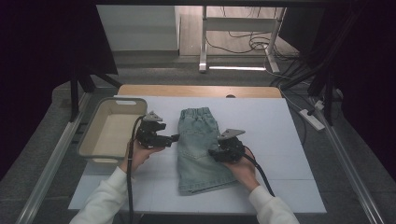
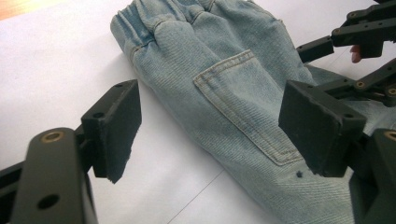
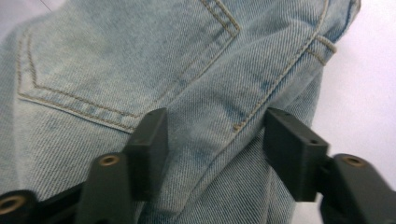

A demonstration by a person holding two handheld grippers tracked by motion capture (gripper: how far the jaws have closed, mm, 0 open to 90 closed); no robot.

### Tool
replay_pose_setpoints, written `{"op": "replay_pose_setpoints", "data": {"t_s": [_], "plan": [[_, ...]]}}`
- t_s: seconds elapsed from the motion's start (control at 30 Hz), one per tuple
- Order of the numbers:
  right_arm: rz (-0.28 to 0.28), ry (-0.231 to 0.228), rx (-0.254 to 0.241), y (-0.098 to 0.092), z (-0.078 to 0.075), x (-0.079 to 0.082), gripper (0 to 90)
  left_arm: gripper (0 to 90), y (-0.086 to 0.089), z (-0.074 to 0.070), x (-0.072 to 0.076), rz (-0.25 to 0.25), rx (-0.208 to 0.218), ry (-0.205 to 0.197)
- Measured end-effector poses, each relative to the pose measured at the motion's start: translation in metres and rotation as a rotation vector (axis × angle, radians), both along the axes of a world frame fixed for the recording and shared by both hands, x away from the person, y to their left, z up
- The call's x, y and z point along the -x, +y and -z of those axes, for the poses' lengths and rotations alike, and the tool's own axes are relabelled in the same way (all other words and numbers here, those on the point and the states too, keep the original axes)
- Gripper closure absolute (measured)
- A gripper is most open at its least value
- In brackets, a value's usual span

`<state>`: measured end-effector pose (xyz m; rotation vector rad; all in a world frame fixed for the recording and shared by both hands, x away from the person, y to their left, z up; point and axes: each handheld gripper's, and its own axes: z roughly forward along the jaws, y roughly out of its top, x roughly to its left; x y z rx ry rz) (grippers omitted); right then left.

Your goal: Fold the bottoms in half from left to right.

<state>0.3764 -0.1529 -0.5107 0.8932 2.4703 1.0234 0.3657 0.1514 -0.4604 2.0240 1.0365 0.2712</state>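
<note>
You have a table (image 1: 299, 186) covered by a white sheet, its wooden edge showing along the far side. A pair of light-blue denim shorts (image 1: 198, 154) lies flat near its middle; a beige plastic basket (image 1: 95, 126) rests at its left edge.

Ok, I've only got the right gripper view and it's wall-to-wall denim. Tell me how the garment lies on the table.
Observer: The jeans lie flat on the white table, with the waistband at the end far from the person.
Operator: Now give me the left claw.
Observer: The left claw is open at the jeans' left edge. Its pads are clear of the cloth and it is aimed at a back pocket.
Operator: Report whatever else is on the table.
Observer: A beige tub sits to the left of the jeans in the high view, apart from them.
</note>
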Motion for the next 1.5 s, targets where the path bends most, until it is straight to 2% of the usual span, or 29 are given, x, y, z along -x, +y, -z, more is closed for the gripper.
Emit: {"op": "replay_pose_setpoints", "data": {"t_s": [0.03,0.13,0.2,0.3,0.37,0.57,0.73,0.93,1.1,1.3,1.37,1.43,1.5], "plan": [[-0.002,0.002,0.011,0.0,0.0,0.0,46.7,22.2,0.0,0.0,0.0,0.0,-0.001,0.0],[-0.014,-0.007,0.024,-0.001,0.0,-0.001,67.2,22.1,0.001,0.0,0.0,-0.003,0.001,-0.001],[-0.018,-0.03,0.016,-0.003,-0.002,0.0,77.3,22.0,0.001,0.0,0.0,-0.005,0.001,-0.001],[-0.021,-0.062,0.018,-0.004,-0.007,0.0,80.6,21.8,0.001,-0.001,0.001,-0.004,-0.001,-0.003],[-0.013,-0.09,0.018,-0.006,-0.012,0.0,80.7,21.7,0.002,-0.001,0.001,-0.005,-0.001,-0.004],[0.023,-0.138,0.035,-0.017,-0.023,-0.006,80.7,21.2,0.002,0.0,0.0,-0.007,-0.003,0.0],[0.046,-0.094,0.036,-0.024,-0.018,-0.016,80.6,20.9,0.001,0.0,0.001,-0.004,-0.004,-0.001],[0.046,-0.049,0.045,-0.025,-0.007,-0.021,80.0,20.8,0.001,0.0,0.001,-0.005,-0.004,0.0],[0.046,-0.041,0.039,-0.026,-0.006,-0.022,79.0,20.7,0.001,0.001,0.0,-0.003,-0.01,0.005],[0.053,-0.039,0.043,-0.027,-0.003,-0.023,72.0,20.7,0.0,0.002,0.0,-0.001,-0.014,0.004],[0.064,-0.055,0.04,-0.027,-0.006,-0.021,64.0,20.7,0.0,0.002,0.0,-0.001,-0.013,0.004],[0.071,-0.079,0.024,-0.029,-0.012,-0.019,57.9,20.7,0.0,0.003,0.0,-0.002,-0.015,0.004],[0.073,-0.091,-0.026,-0.032,-0.018,-0.016,53.6,20.7,0.0,0.003,0.0,-0.003,-0.016,0.004]]}}
